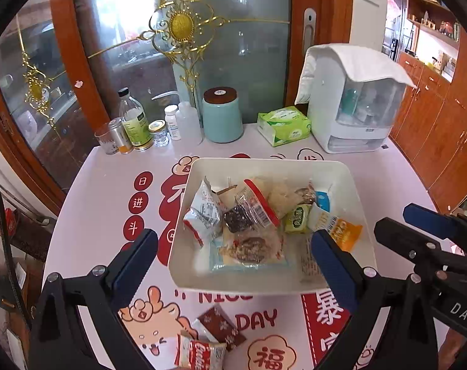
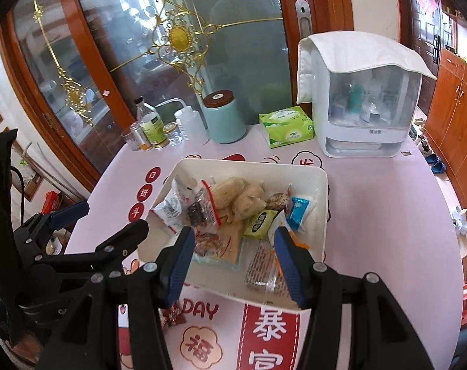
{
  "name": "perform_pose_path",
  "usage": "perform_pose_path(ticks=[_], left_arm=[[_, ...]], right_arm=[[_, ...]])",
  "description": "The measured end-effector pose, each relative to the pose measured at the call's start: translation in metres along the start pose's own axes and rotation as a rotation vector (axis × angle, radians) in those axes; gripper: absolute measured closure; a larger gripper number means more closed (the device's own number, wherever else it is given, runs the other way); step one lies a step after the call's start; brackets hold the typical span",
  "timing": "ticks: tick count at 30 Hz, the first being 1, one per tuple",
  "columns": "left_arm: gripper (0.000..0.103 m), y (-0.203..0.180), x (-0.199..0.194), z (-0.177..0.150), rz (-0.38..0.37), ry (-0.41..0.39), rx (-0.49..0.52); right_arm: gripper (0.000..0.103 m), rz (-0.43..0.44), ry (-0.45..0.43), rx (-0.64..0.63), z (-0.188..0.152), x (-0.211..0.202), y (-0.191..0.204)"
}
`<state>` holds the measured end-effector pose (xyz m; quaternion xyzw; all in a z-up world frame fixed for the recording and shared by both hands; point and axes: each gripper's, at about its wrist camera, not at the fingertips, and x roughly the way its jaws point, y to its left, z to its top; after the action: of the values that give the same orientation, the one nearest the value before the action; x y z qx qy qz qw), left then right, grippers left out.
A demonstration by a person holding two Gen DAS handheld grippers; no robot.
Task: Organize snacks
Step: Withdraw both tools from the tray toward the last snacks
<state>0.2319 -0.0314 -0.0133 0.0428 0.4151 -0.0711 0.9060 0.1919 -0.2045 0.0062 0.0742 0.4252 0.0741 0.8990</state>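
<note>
A white square tray sits mid-table, filled with several wrapped snacks. Among them are a red-striped clear bag, a green packet and an orange packet. My left gripper is open and empty, held above the tray's near edge. My right gripper is open and empty over the tray's near half; it also shows in the left wrist view. A brown snack packet and a red-and-white packet lie on the table in front of the tray.
At the table's back stand bottles and jars, a teal canister, a green tissue pack and a white cloth-covered appliance. A glass cabinet door is behind.
</note>
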Motion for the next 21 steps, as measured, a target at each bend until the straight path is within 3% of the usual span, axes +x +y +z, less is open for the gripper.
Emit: perform_pose_path(ticks=[12, 21], left_arm=[[0.004, 0.010, -0.059, -0.054, -0.023, -0.043, -0.010], [0.004, 0.039, -0.064, -0.115, 0.000, -0.011, -0.036]], right_arm=[[0.047, 0.054, -0.020, -0.028, -0.052, -0.042, 0.014], [0.044, 0.069, 0.020, -0.064, -0.093, -0.033, 0.030]])
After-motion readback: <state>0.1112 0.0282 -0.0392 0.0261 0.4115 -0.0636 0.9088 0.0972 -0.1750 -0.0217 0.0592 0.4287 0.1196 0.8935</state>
